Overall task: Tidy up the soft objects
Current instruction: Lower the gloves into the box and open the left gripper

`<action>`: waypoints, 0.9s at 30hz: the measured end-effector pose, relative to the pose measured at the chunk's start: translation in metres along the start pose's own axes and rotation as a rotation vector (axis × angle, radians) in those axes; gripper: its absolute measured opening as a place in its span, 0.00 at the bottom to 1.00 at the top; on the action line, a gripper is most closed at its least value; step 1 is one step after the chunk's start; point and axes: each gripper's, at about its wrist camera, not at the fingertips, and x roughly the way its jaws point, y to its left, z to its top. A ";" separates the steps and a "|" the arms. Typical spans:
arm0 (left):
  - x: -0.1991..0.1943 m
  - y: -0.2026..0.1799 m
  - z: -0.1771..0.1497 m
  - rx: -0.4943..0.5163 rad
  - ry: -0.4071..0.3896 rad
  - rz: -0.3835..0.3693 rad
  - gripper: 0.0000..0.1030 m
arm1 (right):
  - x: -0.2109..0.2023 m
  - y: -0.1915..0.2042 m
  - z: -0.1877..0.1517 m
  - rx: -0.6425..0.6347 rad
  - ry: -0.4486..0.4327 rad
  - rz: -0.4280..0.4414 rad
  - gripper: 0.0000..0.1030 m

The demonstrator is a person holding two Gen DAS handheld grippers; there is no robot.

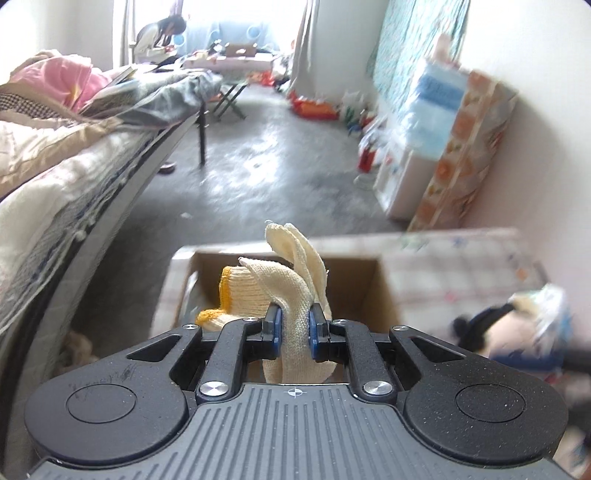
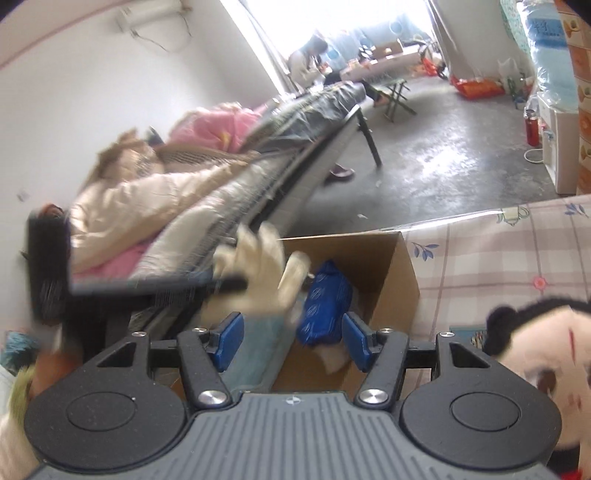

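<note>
L gripper [image 1: 295, 328] pinching glove [image 1: 291, 291], over box [image 1: 384, 291] rim

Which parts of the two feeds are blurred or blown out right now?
Left wrist view: the glove in the left hand-held gripper is sharp; the box, the plush and the right wall are motion-smeared; the far window is blown out. Right wrist view: the glove and the bed are smeared, the window overexposed, the floor shows glare; the right hand-held gripper is crisp.
</note>
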 end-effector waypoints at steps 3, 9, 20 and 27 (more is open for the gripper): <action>0.009 -0.011 0.013 -0.010 0.003 -0.034 0.12 | -0.023 -0.006 -0.021 0.011 -0.025 0.047 0.60; 0.075 -0.028 0.007 -0.008 0.126 -0.007 0.12 | -0.030 -0.026 -0.052 0.086 -0.025 0.107 0.60; 0.138 -0.024 -0.006 -0.116 0.276 -0.113 0.23 | -0.040 -0.055 -0.090 0.165 -0.049 0.118 0.60; 0.128 -0.016 -0.006 -0.216 0.265 -0.127 0.58 | -0.054 -0.068 -0.105 0.206 -0.072 0.106 0.60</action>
